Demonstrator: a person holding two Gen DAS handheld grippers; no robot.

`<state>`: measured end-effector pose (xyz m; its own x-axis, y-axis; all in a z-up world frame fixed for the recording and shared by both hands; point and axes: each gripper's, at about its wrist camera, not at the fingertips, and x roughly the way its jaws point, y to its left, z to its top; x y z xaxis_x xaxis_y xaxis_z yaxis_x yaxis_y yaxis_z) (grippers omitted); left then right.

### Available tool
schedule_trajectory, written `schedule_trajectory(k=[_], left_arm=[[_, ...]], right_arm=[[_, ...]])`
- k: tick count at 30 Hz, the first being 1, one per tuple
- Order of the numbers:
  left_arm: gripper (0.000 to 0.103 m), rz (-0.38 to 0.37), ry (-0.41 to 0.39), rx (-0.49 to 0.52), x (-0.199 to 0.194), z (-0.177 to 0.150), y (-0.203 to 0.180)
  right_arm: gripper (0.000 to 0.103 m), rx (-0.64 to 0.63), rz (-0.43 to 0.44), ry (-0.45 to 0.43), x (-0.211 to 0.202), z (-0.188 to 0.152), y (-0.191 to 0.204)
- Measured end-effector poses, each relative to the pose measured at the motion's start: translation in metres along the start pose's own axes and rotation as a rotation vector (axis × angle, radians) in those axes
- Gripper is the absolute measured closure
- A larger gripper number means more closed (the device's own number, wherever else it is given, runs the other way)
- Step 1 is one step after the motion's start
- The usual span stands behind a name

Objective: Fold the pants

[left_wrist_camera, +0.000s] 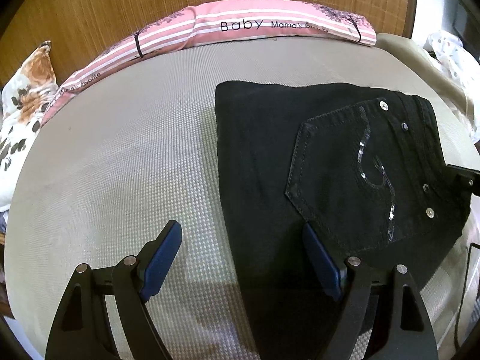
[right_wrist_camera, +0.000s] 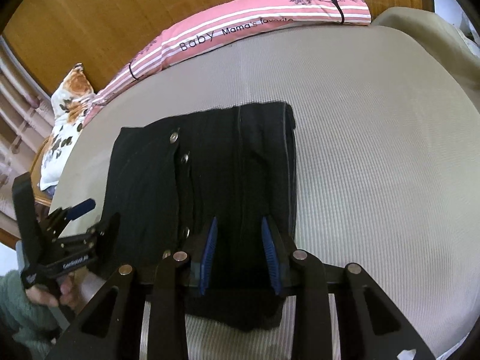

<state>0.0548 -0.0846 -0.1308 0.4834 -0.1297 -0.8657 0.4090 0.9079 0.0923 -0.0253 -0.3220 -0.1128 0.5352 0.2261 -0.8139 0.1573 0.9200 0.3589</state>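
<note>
Left wrist view: left gripper (left_wrist_camera: 241, 258) with jaws spread wide, nothing between them; left blue pad over bare mattress (left_wrist_camera: 120, 156), right pad at the near left edge of the pants (left_wrist_camera: 330, 162); contact cannot be told.
Right wrist view: right gripper (right_wrist_camera: 240, 252) with jaws parted, wide enough to straddle a strip of black cloth; both blue pads stand over the pants (right_wrist_camera: 204, 174) near their right edge; whether they touch or press the cloth cannot be told.
Pants: black, folded into a compact rectangle, lying flat on the mattress (right_wrist_camera: 375, 156); back pocket (left_wrist_camera: 339, 177) with sequin trim faces up in the left view; metal rivets (right_wrist_camera: 173, 136) along one seam.
Left gripper, seen from the right: at the pants' left edge (right_wrist_camera: 87, 219), one blue pad visible, held by a hand (right_wrist_camera: 45, 294) in a green sleeve.
Pillow: pink, striped, printed "Baby Mama's favorite", along the far edge of the mattress (left_wrist_camera: 255, 21), against a wooden headboard (left_wrist_camera: 120, 6).
Floral cushion: at the far left corner (left_wrist_camera: 27, 96), beside the pillow.
</note>
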Motion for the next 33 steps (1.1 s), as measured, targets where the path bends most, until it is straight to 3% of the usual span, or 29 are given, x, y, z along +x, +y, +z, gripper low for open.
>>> schedule_trajectory(k=[5, 9, 10, 12, 13, 18, 28, 33], left_arm=[[0.02, -0.074, 0.026, -0.018, -0.005, -0.004, 0.006], [0.02, -0.158, 0.045, -0.097, -0.011, -0.003, 0.024], [0.02, -0.174, 0.049, -0.12, -0.012, -0.002, 0.029], [0.02, -0.205, 0.063, -0.169, -0.011, 0.0, 0.039], [0.02, -0.216, 0.072, -0.189, -0.009, 0.001, 0.043], [0.021, -0.387, 0.175, -0.293, 0.011, 0.005, 0.053], [0.021, -0.537, 0.21, -0.323, 0.021, 0.014, 0.055], [0.021, -0.6, 0.221, -0.32, 0.028, 0.022, 0.049]], right_arm=[[0.074, 0.032, 0.065, 0.009, -0.009, 0.0, -0.01], [0.073, 0.104, 0.141, 0.012, -0.015, 0.006, -0.025], [0.071, 0.12, 0.141, 0.009, -0.017, 0.008, -0.03], [0.052, 0.131, 0.135, 0.01, -0.017, 0.011, -0.036], [0.051, 0.139, 0.132, 0.013, -0.017, 0.013, -0.04], [0.052, 0.183, 0.23, 0.074, -0.002, 0.015, -0.056], [0.051, 0.294, 0.465, 0.178, 0.034, 0.006, -0.087], [0.053, 0.308, 0.537, 0.177, 0.046, 0.011, -0.09]])
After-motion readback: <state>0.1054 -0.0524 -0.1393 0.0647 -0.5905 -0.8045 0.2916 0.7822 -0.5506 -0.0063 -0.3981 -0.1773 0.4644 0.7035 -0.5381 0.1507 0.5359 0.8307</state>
